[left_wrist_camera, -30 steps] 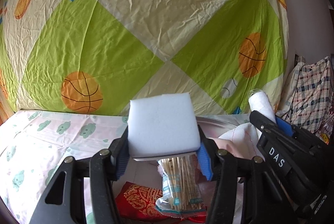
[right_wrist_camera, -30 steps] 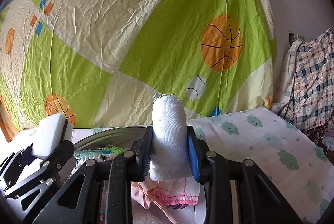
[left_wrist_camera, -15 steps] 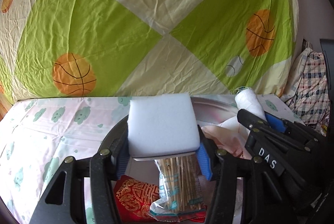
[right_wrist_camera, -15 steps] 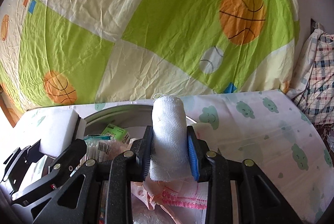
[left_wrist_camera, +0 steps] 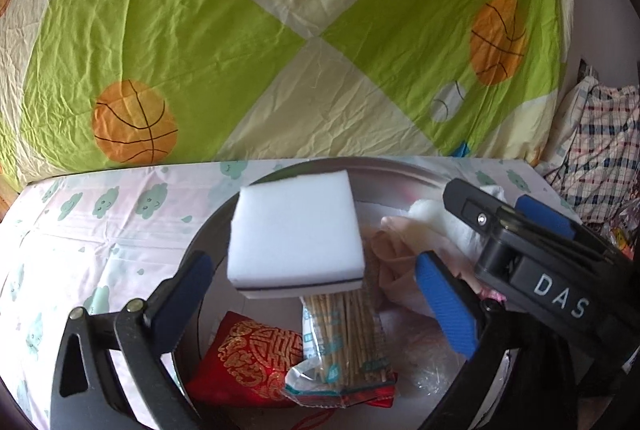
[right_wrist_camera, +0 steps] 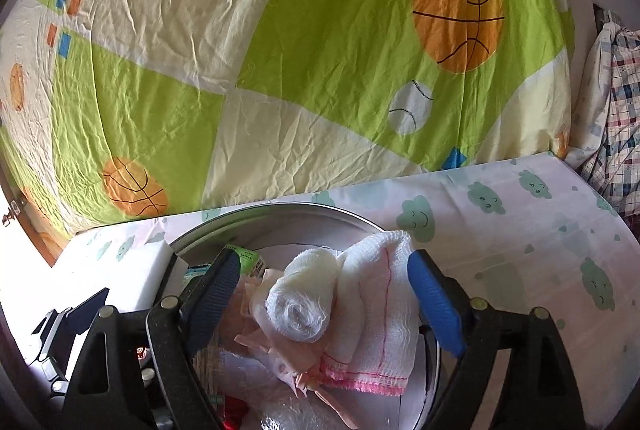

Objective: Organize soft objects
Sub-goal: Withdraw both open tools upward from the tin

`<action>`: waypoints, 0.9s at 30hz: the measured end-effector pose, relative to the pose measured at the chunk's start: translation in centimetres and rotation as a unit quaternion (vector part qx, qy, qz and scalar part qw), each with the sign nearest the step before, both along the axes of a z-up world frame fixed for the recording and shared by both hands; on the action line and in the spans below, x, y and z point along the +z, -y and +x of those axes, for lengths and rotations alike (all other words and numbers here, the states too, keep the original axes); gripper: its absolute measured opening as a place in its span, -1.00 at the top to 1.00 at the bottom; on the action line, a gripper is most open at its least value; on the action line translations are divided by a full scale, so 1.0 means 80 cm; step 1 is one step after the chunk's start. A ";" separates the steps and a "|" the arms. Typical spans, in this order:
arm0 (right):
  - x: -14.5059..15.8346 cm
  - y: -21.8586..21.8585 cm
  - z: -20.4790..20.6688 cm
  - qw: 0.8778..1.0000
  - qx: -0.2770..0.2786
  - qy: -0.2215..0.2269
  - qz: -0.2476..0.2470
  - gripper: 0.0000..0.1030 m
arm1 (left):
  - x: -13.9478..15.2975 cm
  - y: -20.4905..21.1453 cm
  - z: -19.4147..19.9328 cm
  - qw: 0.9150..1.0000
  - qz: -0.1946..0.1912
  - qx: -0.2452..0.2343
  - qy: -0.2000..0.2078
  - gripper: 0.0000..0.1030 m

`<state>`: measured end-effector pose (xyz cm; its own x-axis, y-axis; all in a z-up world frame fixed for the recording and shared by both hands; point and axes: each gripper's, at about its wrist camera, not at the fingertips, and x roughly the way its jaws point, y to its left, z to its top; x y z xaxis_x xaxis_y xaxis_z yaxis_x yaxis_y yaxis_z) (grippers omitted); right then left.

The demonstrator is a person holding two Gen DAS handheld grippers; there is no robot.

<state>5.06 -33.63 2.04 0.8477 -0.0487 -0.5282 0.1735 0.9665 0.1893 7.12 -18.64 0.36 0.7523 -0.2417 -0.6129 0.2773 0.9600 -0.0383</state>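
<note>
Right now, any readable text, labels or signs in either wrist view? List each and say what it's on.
"DAS": white letters on the black body of the right gripper, left wrist view.
Red packet: gold ornamental emblem, not legible as text.
Toothpick bag: print too small to read.
Green label in the metal basin: blurred, unreadable.

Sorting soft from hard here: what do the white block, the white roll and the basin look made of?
Block: likely melamine foam, matte, smooth, crisp edges. Roll: cotton gauze, open fuzzy weave, wound in a spiral. Basin: seemingly metal, its rim thin, grey and shiny.
</note>
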 end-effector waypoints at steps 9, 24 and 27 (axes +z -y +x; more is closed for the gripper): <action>0.008 0.014 -0.032 0.997 -0.022 0.064 0.038 -0.70 | 0.000 0.003 -0.002 1.000 0.013 0.003 0.003 -0.99; 0.000 -0.011 -0.075 0.988 -0.074 0.124 -0.045 -0.71 | -0.002 0.001 -0.023 0.997 0.032 0.021 0.061 -0.99; -0.003 -0.022 -0.083 0.984 -0.081 0.141 -0.076 -0.76 | 0.001 -0.007 -0.030 0.996 0.019 0.031 0.081 -0.99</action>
